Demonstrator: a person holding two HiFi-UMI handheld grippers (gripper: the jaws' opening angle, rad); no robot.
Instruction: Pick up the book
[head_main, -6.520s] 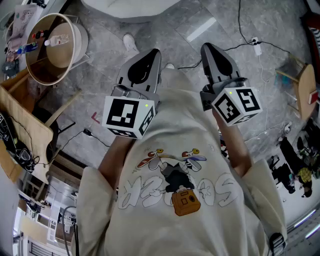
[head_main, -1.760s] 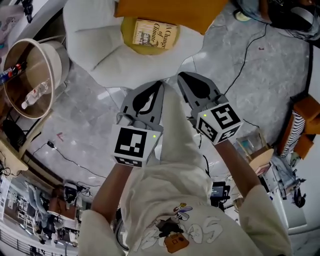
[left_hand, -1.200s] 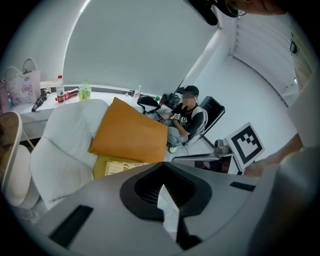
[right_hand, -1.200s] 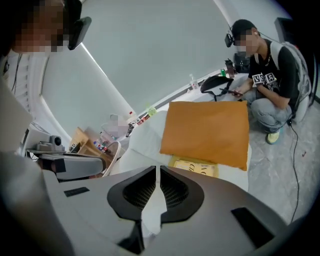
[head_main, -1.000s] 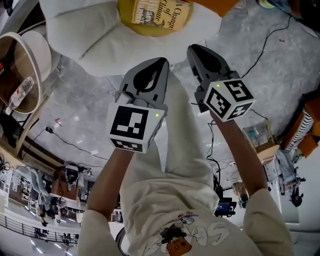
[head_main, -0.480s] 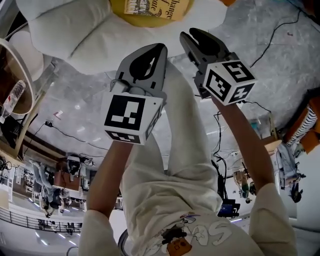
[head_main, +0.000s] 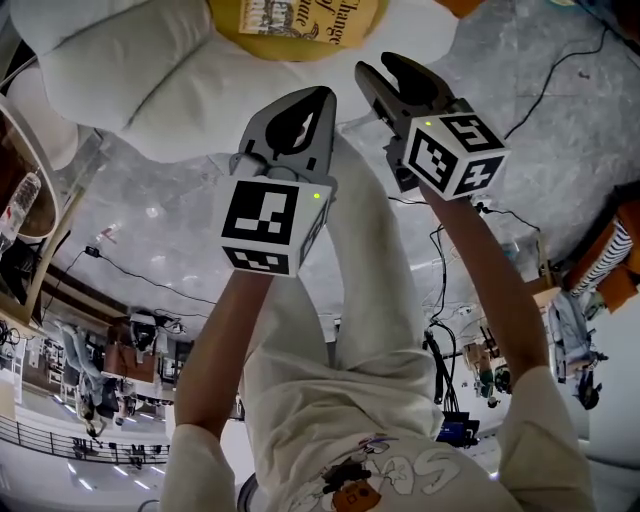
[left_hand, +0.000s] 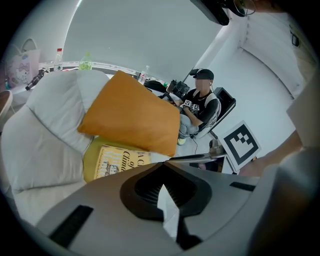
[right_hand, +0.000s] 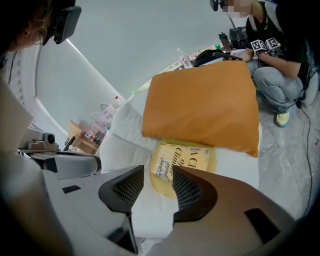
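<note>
- White cushions (head_main: 130, 60) bear a yellow book (head_main: 305, 18) under an orange pillow (right_hand: 200, 105).
- Left gripper (left_hand: 161, 164) fingers are closed.
- Right gripper (right_hand: 157, 171) fingers, just opening, stand apart, empty.

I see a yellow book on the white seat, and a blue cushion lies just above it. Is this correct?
Not quite: the cushion is orange, not blue. The right gripper view shows it clearly, just above the yellow book on the white seat.
</note>
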